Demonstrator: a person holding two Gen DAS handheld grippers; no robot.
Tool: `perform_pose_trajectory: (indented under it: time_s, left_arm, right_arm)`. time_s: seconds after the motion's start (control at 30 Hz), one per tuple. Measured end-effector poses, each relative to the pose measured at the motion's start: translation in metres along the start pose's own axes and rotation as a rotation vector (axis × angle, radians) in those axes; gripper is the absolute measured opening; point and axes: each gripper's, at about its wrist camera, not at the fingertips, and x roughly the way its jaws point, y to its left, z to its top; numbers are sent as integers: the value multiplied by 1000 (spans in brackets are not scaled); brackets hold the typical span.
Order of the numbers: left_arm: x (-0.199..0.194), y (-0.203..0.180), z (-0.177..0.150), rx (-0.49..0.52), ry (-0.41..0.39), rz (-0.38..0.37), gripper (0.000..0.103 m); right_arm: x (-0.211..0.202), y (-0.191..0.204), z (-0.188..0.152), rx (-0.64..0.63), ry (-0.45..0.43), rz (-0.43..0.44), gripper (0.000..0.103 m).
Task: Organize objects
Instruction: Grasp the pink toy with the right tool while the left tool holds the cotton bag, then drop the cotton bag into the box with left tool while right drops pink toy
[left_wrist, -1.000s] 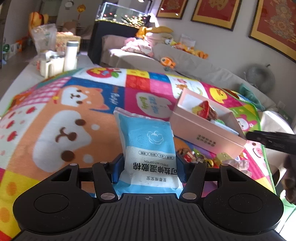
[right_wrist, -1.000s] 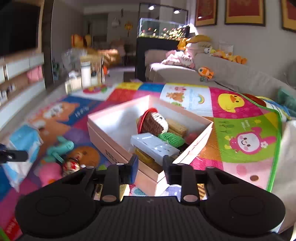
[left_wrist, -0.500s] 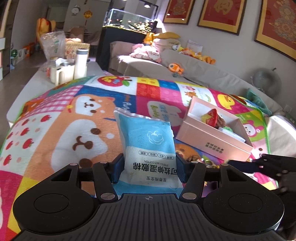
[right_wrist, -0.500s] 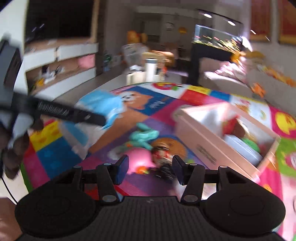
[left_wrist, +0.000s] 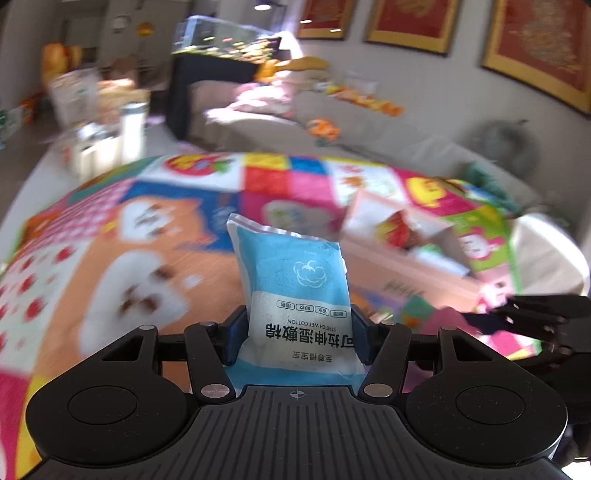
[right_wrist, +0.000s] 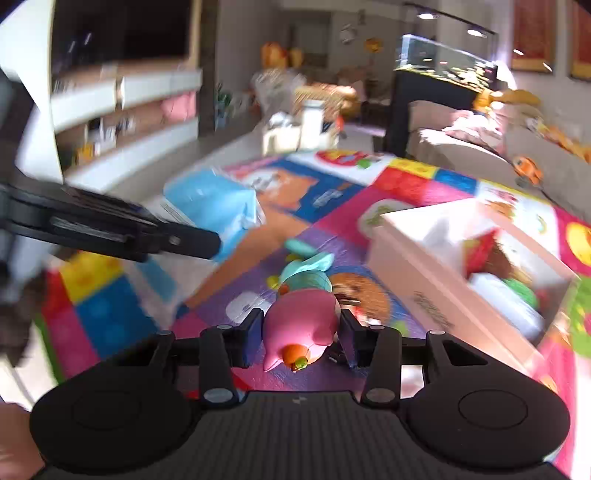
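My left gripper (left_wrist: 295, 332) is shut on a blue and white wet-cotton pack (left_wrist: 295, 291) and holds it above the colourful play mat (left_wrist: 110, 258). The pack also shows in the right wrist view (right_wrist: 214, 203), in the left gripper's fingers (right_wrist: 177, 240). My right gripper (right_wrist: 301, 336) is open around a pink toy (right_wrist: 301, 328) that lies on the mat; the jaws stand just beside it. A teal toy (right_wrist: 306, 269) lies right behind it. The pink open box (right_wrist: 443, 280) with several items inside stands to the right; it also shows in the left wrist view (left_wrist: 406, 266).
A round brown toy (right_wrist: 365, 291) lies against the box front. A white bottle and containers (left_wrist: 110, 144) stand at the mat's far left. A sofa with soft toys (left_wrist: 332, 122) runs behind the mat. Shelves (right_wrist: 122, 118) line the left wall.
My right gripper swung left from the box and dropped down around the pink toy. My left gripper kept hold of the pack and shifted a little; both views are blurred.
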Motion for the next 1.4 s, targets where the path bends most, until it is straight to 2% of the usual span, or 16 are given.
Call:
perform_pose_trajectory:
  time_s: [0.07, 0.17, 0.27, 0.33, 0.4, 0.53, 0.57, 0.63, 0.77, 0.9, 0.97, 1.1, 1.2, 1.27, 1.33, 1.4]
  left_arm:
    - [13, -16, 22, 47, -26, -43, 61]
    - [46, -43, 55, 115, -77, -88, 62]
    - [93, -71, 82, 173, -123, -122, 62]
    - [128, -86, 89, 197, -122, -117, 63]
    - [159, -95, 90, 218, -65, -104, 63]
    - [196, -108, 78, 332, 125, -47, 65]
    - [197, -109, 72, 369, 148, -42, 65]
    - [192, -108, 66, 419, 144, -51, 65]
    - [173, -98, 71, 359, 102, -95, 65]
    - [150, -91, 83, 289, -24, -81, 60]
    - [142, -90, 88, 255, -47, -123, 60]
    - [160, -100, 94, 209, 32, -252, 60]
    - [195, -108, 88, 200, 122, -257, 51]
    - [219, -108, 81, 176, 218, -267, 47]
    - [223, -108, 76, 185, 203, -260, 43]
    - [210, -102, 75, 155, 164, -301, 43]
  right_arm:
    - [-27, -17, -4, 45, -51, -19, 43]
    - [-55, -39, -8, 101, -115, -100, 43]
    - [-71, -57, -11, 157, -157, -153, 43]
    - [-75, -65, -14, 188, -168, -176, 43]
    - [-76, -70, -18, 210, -168, -193, 43]
    - [-79, -75, -29, 217, -158, -210, 43]
    - [-79, -77, -32, 219, -153, -211, 43]
    - [-76, -81, -35, 234, -141, -212, 43]
    - [-69, -86, -34, 272, -130, -215, 43]
    - [-67, -81, -34, 273, -136, -208, 43]
    - [-67, -79, -33, 271, -137, -207, 43]
    - [-68, -77, -32, 277, -144, -203, 43]
    - [-70, -76, -31, 288, -145, -204, 43]
    - [-72, -76, -32, 287, -141, -209, 43]
    - [-73, -80, -32, 288, -133, -222, 43]
    - [-74, -85, -31, 295, -129, -240, 43]
